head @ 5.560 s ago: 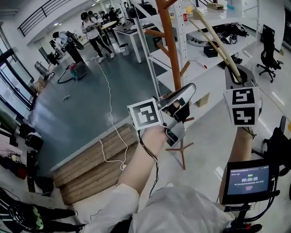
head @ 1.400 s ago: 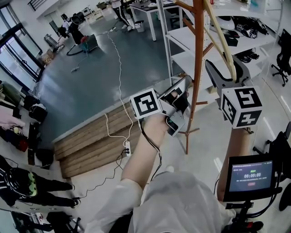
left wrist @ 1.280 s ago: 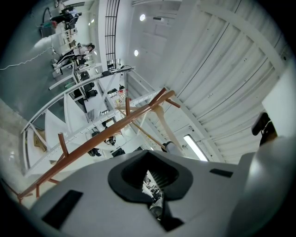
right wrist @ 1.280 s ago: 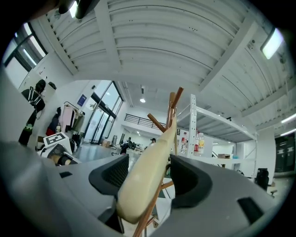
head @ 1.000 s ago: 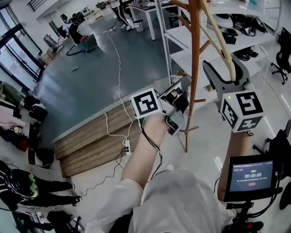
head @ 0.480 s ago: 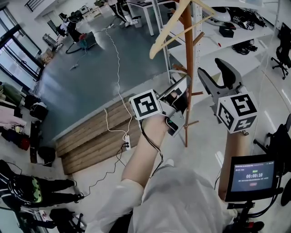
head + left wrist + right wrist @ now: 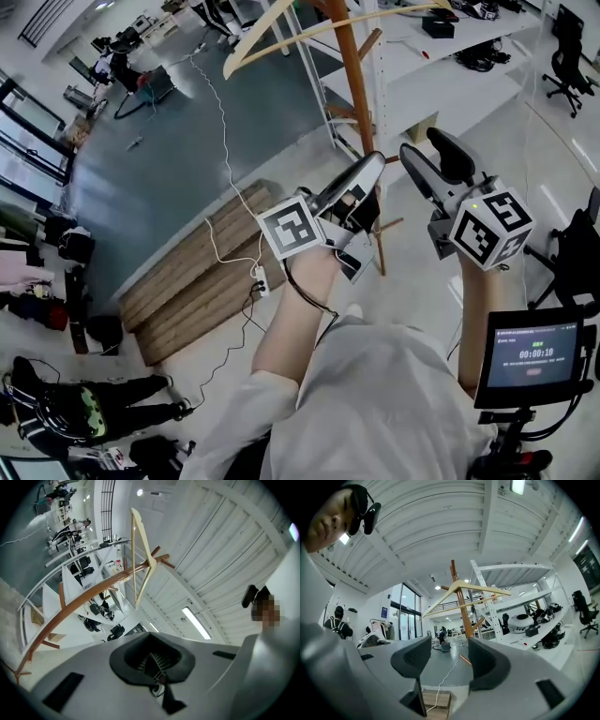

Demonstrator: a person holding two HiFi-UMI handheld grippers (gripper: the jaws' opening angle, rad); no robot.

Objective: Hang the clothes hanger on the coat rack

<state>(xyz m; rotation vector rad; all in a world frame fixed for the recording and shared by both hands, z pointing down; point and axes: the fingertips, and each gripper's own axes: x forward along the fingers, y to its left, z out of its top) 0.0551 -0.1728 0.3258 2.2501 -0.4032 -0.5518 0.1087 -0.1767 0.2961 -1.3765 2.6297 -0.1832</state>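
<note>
A second ago the right gripper (image 7: 424, 150) has the clothes hanger (image 7: 483, 588) clamped and raised against the coat rack (image 7: 354, 84); now that grip is gone. Its jaws stand wide apart with only floor and cable showing between them in the right gripper view, and in the head view it sits lower, at centre right of the frame, well apart from the wood

The hanger itself stretches across the top of the head view, from upper left towards upper right, crossing the rack's pole. In the right gripper view its peak meets the pole at the upper middle of the frame, beside a side peg, and nothing else touches it. The hook is too small to make out, so which peg carries it cannot be told, but the hanger stays up with no gripper on it, which suggests the hook has caught

The left gripper (image 7: 375, 159) sits at mid-frame just beside the lower pole, jaws pressed together on nothing, as it does in the earlier pictures

By this reading the hanging is done; what remains is to draw both grippers clear without knocking the rack
</note>
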